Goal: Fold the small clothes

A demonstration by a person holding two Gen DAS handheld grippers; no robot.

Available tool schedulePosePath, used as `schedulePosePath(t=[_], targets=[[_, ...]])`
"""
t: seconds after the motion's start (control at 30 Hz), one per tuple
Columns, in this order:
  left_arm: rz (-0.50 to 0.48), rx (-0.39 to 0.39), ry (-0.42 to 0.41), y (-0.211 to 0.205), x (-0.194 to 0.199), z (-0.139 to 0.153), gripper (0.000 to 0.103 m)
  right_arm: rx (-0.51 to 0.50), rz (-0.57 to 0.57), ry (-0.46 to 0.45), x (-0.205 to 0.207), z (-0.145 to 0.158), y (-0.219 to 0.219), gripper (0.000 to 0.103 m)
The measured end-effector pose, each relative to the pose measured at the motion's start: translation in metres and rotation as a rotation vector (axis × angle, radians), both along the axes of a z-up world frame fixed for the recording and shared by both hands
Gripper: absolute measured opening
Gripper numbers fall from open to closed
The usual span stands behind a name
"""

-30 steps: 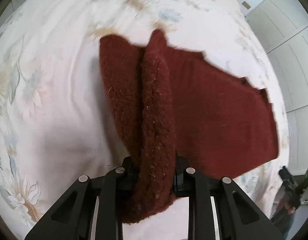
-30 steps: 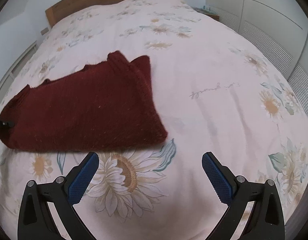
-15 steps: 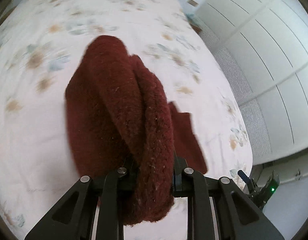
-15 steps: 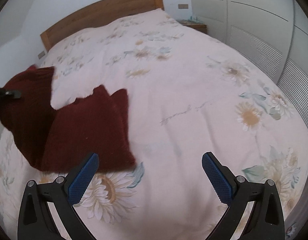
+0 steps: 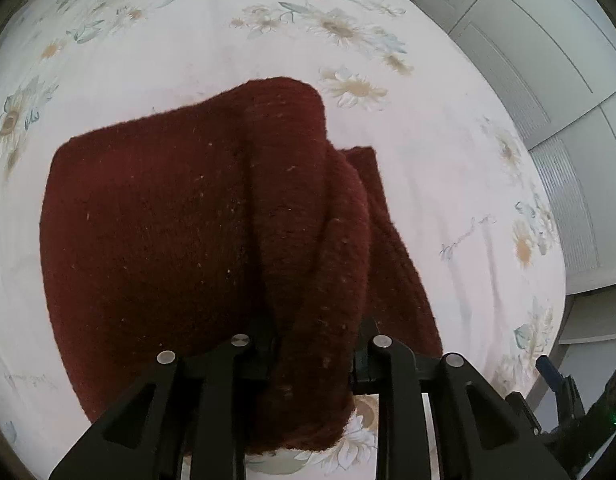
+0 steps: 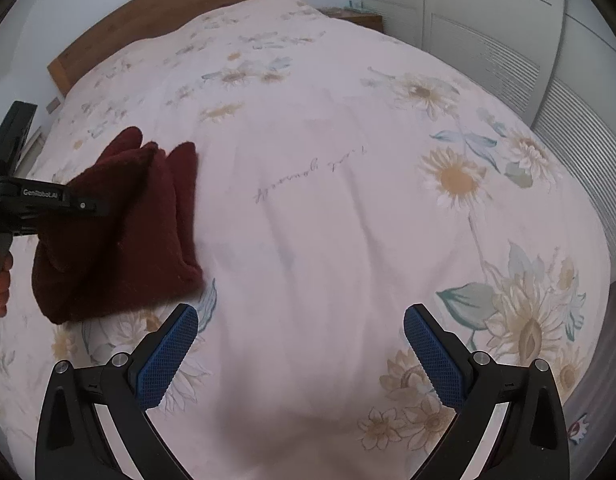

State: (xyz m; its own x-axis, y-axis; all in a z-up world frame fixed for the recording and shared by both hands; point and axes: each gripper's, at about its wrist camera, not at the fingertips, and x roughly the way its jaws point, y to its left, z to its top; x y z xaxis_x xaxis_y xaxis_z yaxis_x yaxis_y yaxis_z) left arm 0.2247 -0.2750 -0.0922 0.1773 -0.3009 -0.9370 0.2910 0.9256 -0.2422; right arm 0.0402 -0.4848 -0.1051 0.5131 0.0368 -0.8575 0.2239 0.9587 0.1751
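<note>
- One dark red knitted garment [image 5: 179, 232] is filling the centre of the left wrist view; it is lying doubled over on the bedspread [image 5: 187, 40], with a thick fold running down into the left gripper [image 5: 314, 344]
- The left gripper is sitting at the bottom centre of that view, its two fingers clamped together on the bunched fold of the garment; the fabric is spilling below the fingers
- In the right wrist view the same garment [image 6: 119, 232] is showing at the left edge, with the left gripper [image 6: 67, 204] reaching in from the left onto it
- The right gripper [image 6: 299, 344] is hovering at the bottom of its view, its two blue pads [image 6: 167, 356] spread wide apart and holding nothing, above the bedspread [image 6: 328, 200]
- One wooden headboard [image 6: 167, 12] is standing at the upper left; white wardrobe doors [image 6: 488, 12] are lining the upper right
</note>
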Motion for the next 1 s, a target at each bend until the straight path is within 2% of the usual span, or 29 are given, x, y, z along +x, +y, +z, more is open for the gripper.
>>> schedulePosePath(t=[0.17,0.2,0.23,0.3,0.33,0.37,0.43,0.67,0.77,1.0], targets=[[-0.033,0.056,-0.036,-0.009,-0.003,0.005,0.031,0.008,0.007,0.003,-0.001,-0.002,0.006,0.103],[-0.032,0.060,-0.032,-0.011,-0.003,0.005,0.038,0.008,0.009,0.002,-0.001,-0.002,0.007,0.103],[-0.023,0.068,-0.026,-0.012,-0.002,0.006,0.053,0.008,0.011,0.001,-0.001,-0.002,0.008,0.103],[-0.013,0.076,-0.044,-0.010,-0.004,0.014,0.074,0.005,0.017,0.001,0.001,-0.001,0.010,0.103],[-0.013,0.069,-0.057,-0.009,-0.006,0.019,0.082,0.005,0.023,0.001,0.001,0.000,0.011,0.103],[-0.013,0.069,-0.064,-0.010,-0.006,0.021,0.085,0.004,0.029,0.000,0.002,0.000,0.013,0.103],[-0.015,0.066,-0.077,-0.009,-0.007,0.028,0.101,-0.003,0.035,0.000,0.003,0.003,0.017,0.103],[0.007,0.008,-0.153,0.012,-0.007,0.071,0.102,-0.020,0.089,-0.024,0.011,0.021,0.033,0.103],[0.028,0.052,-0.182,0.030,-0.004,0.080,0.102,-0.021,0.134,-0.033,0.023,0.033,0.045,0.103],[0.116,0.105,-0.158,0.101,-0.004,0.071,0.102,-0.010,0.256,-0.052,0.066,0.072,0.082,0.103]])
